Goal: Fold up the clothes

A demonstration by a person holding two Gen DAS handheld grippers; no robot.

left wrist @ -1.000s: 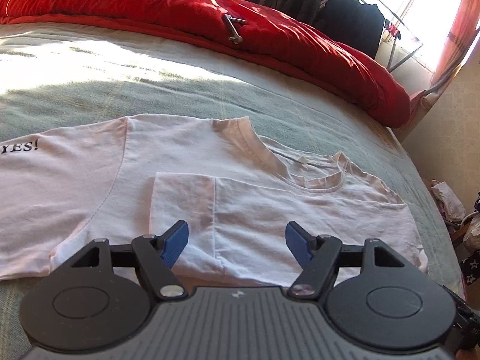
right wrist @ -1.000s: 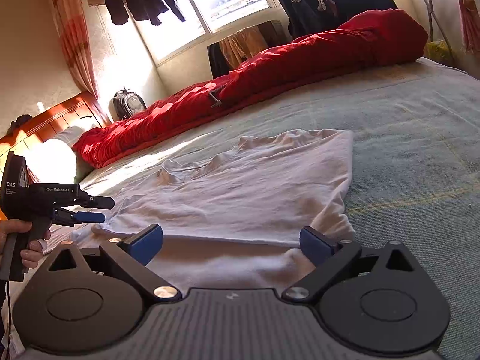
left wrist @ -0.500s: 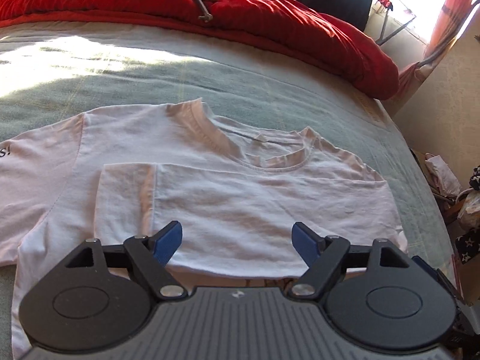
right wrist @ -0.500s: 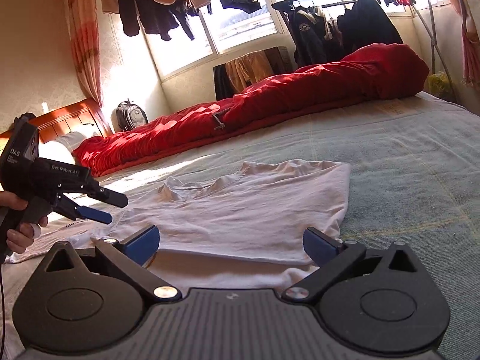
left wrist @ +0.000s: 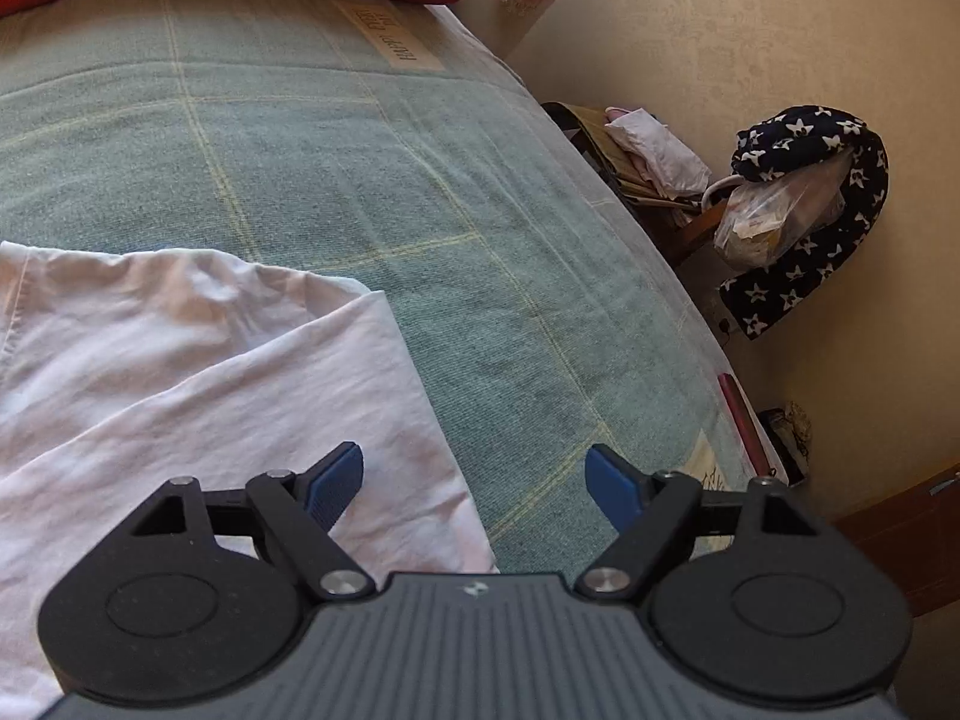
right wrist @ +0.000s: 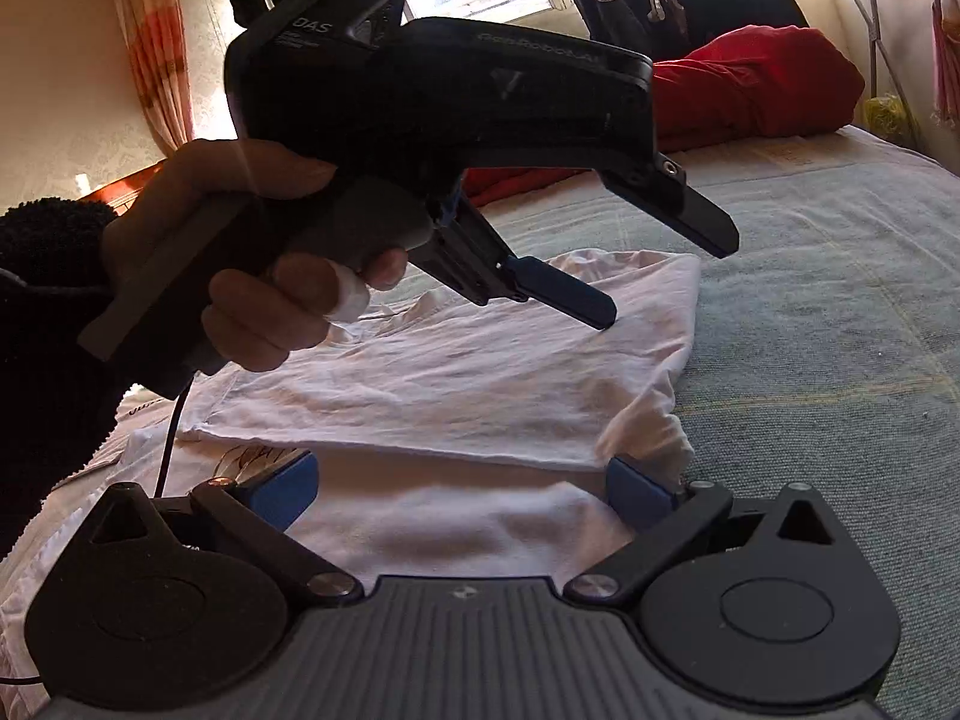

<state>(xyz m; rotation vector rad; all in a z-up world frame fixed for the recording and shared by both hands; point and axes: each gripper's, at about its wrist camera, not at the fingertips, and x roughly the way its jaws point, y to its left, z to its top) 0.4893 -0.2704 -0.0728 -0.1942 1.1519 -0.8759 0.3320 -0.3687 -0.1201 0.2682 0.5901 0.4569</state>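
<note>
Nearest, left gripper [left wrist: 474,480]: jaws wide apart with nothing between them; blue ribbed pads at bottom centre of the left wrist view, one over the cloth, the other over bare blanket.
Right gripper [right wrist: 462,489]: spread wide as well, empty, low over the shirt's near fold at bottom centre of the right wrist view; the right-hand pad sits just beside a puckered corner, and contact cannot be told.
T-shirt [right wrist: 456,372]: white, lying on the bed, partly folded with one layer turned over another; it fills the lower left of the left wrist view and the middle of the right wrist view.
How it handles: light, limp cotton by the look; it will sag and crease rather than hold shape, so lift slowly.
Where to grip: probably the corner and side edge [left wrist: 414,360] running up the frame's middle, pinching both layers together.
Texture: thin knit, softly wrinkled, stitched hems.
Hand [right wrist: 252,252]: grips the left tool's handle at centre left, dark fuzzy sleeve behind.
Blanket [left wrist: 372,180]: pale green weave with yellow grid lines, slightly coarse.
Farthest, quilt [right wrist: 750,90]: red, puffy, heaped in the upper right.
</note>
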